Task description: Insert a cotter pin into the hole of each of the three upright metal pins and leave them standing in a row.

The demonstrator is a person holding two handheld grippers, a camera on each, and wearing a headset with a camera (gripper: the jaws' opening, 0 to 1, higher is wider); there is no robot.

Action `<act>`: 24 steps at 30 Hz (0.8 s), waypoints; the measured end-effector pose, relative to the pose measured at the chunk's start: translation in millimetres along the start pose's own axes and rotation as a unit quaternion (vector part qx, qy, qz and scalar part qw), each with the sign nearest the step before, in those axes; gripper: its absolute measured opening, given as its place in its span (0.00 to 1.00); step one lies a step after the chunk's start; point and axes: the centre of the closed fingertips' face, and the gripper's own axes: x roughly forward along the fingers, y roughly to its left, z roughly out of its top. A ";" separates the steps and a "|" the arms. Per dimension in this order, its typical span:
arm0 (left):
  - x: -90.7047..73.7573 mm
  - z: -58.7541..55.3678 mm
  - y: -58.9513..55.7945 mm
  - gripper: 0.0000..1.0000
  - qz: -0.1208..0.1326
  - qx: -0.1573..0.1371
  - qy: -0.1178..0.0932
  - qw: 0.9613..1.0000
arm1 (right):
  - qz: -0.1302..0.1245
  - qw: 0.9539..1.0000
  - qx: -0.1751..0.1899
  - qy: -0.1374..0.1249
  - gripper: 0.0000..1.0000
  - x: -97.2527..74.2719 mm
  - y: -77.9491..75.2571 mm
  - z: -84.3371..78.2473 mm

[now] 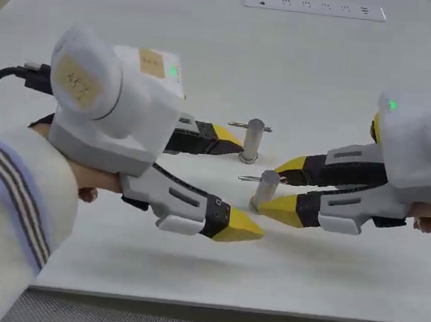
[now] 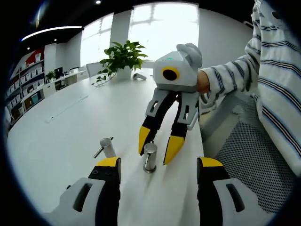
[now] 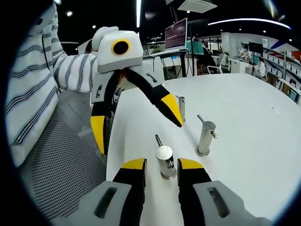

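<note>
A striped sleeve (image 1: 11, 197) at the left edge of the head view leads to the left gripper (image 1: 247, 184), which is released, its yellow-tipped jaws spread wide and holding nothing. One jaw points toward the far metal pin (image 1: 254, 140); the other lies low in front of the near metal pin (image 1: 267, 189). Both pins stand upright on the white counter (image 1: 210, 41), near each other but apart. A cotter pin (image 1: 241, 124) runs crosswise through the top of the far one, and a second cotter pin (image 1: 248, 178) sticks out sideways from the top of the near one. In the right gripper view a third metal pin (image 3: 181, 108) stands upright just behind the left gripper's jaw tip; whether it carries a cotter pin I cannot tell. The right gripper (image 1: 269, 186) lies to the right, its jaws parted and straddling the near metal pin, a sliver of gap showing on one side, not clamped. A power strip (image 1: 313, 5) lies at the counter's far edge
</note>
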 end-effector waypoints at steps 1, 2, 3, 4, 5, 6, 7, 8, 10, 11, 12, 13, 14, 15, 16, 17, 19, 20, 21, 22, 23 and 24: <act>-1.2 -1.2 -0.3 0.71 0.002 -0.006 -0.003 1.000 | -0.001 1.000 0.006 -0.006 0.22 0.9 -0.8 0.5; -2.3 -2.0 0.1 0.75 0.006 -0.013 -0.008 1.000 | -0.001 1.000 0.012 -0.009 0.22 1.7 -1.3 0.1; -3.5 -3.0 2.4 0.79 0.017 -0.022 -0.015 0.999 | 0.000 1.000 0.015 -0.013 0.22 2.7 -1.9 -0.6; -4.5 -4.3 4.2 0.83 0.023 -0.025 -0.018 0.999 | -0.001 1.000 0.018 -0.016 0.22 3.4 -2.7 -1.1; -6.3 -7.5 7.9 0.88 0.036 -0.028 -0.019 0.999 | -0.001 1.000 0.024 -0.017 0.21 4.5 -3.1 -2.3; -7.4 -9.5 11.2 0.90 0.045 -0.026 -0.018 0.998 | 0.000 1.000 0.026 -0.016 0.21 5.2 -3.1 -3.1; -8.8 -12.6 12.8 0.93 0.050 -0.030 -0.015 0.998 | 0.001 1.000 0.026 -0.016 0.21 6.0 -2.9 -3.9; -10.8 -15.9 14.8 0.96 0.055 -0.033 -0.012 0.998 | 0.000 0.999 0.028 -0.015 0.21 7.1 -3.0 -5.0; -14.8 -18.3 16.7 0.99 0.062 -0.037 -0.014 0.997 | 0.003 0.999 0.031 -0.015 0.21 8.8 -2.5 -6.6; -16.7 -19.3 17.0 0.99 0.063 -0.044 -0.015 0.997 | 0.003 0.999 0.033 -0.015 0.21 9.6 -2.3 -7.1; -18.2 -20.1 17.1 0.99 0.065 -0.049 -0.016 0.997 | 0.004 0.999 0.032 -0.015 0.21 10.3 -2.3 -7.6; -20.5 -21.0 17.9 0.99 0.069 -0.054 -0.019 0.996 | 0.005 0.999 0.032 -0.014 0.21 11.6 -2.0 -8.5; -21.8 -22.1 17.6 0.99 0.069 -0.056 -0.020 0.996 | 0.005 0.999 0.032 -0.013 0.21 12.7 -2.0 -9.2; -23.5 -23.9 16.4 0.99 0.070 -0.058 -0.019 0.996 | 0.006 0.999 0.032 -0.013 0.20 13.4 -1.9 -9.5; -24.5 -25.4 15.6 0.99 0.070 -0.060 -0.017 0.996 | 0.006 0.999 0.032 -0.013 0.20 14.0 -1.8 -9.6; -25.3 -27.2 14.9 0.99 0.071 -0.062 -0.014 0.995 | 0.007 0.999 0.031 -0.013 0.20 14.9 -1.6 -9.7; -27.1 -32.1 12.4 0.99 0.071 -0.065 -0.006 0.995 | 0.008 0.999 0.030 -0.014 0.19 16.0 -1.6 -9.5; -28.0 -34.3 11.0 0.99 0.072 -0.066 -0.003 0.995 | 0.009 0.999 0.029 -0.015 0.19 16.8 -1.6 -9.4; -28.8 -35.4 10.0 0.99 0.072 -0.067 -0.002 0.995 | 0.009 0.999 0.028 -0.016 0.18 17.4 -1.6 -9.3; -29.7 -37.0 9.7 0.99 0.077 -0.067 0.001 0.995 | 0.009 1.000 0.026 -0.015 0.17 18.1 -1.9 -9.6; -30.6 -38.1 9.7 0.99 0.080 -0.066 0.003 0.995 | 0.008 1.000 0.025 -0.014 0.17 18.5 -2.2 -9.9; -31.5 -38.8 8.7 0.99 0.083 -0.064 0.004 0.994 | 0.007 1.000 0.024 -0.011 0.16 18.8 -2.6 -10.8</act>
